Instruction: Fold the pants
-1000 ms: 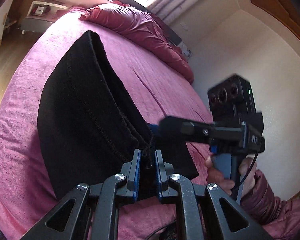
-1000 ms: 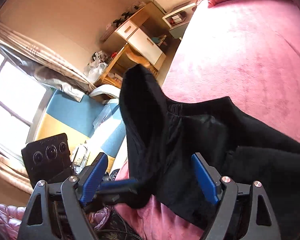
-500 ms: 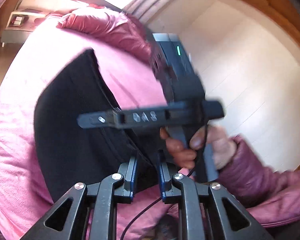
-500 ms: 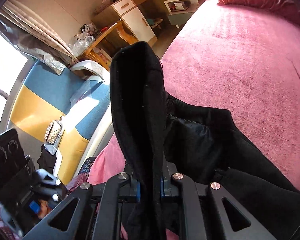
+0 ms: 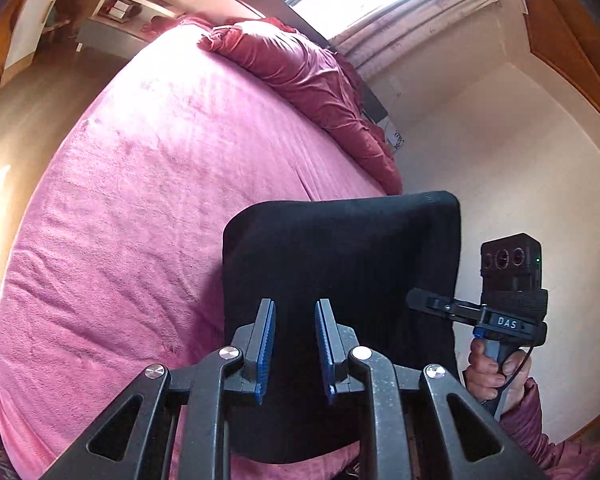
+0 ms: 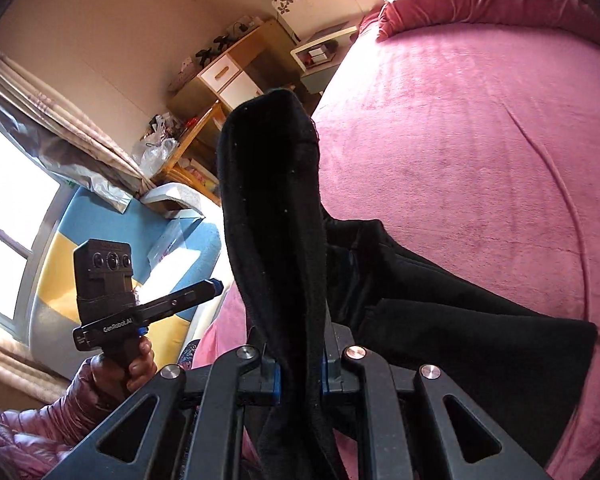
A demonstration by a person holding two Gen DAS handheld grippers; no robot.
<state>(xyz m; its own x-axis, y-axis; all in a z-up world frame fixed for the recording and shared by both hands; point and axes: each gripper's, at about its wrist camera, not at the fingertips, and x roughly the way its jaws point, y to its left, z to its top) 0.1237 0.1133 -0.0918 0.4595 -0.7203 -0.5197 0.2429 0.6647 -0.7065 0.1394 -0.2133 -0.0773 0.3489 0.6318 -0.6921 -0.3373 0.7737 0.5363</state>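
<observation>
On the pink bed (image 6: 480, 152) we had the black pants (image 6: 440, 320) lying across the near corner, with one end lifted off the cover. Our right tool (image 6: 298, 378) was pinching that lifted end: blue pads pressed together on the cloth, and a thick fold stood up from the jaws and blocked the middle of the right wrist view. From the left wrist view the same raised cloth (image 5: 340, 256) hung as a flat black panel right ahead of the left tool (image 5: 294, 346), hiding the bed edge behind it. Left tool jaws had just been opening; they stood slightly apart with a clear gap between the blue pads, and no cloth was pinched there; the fabric seen through the gap looked to lie behind the pads.

The right tool's body (image 5: 512, 292) showed to the right of the panel, gripped by a hand (image 5: 490, 372) in a quilted purple sleeve. In the right wrist view the left tool's body (image 6: 112, 300) sat low left, well clear of the pants, also held by a hand (image 6: 134, 368).

Surroundings: red pillows (image 5: 300, 76) along the head of the bed, a small white nightstand (image 6: 320, 54) next to it, a wooden desk with white drawers (image 6: 224, 80) and clutter, a blue and yellow seat (image 6: 100, 248) under the window, curtains (image 5: 400, 8) with strong backlight. Wooden floor (image 5: 28, 128) on the far side of the bed.
</observation>
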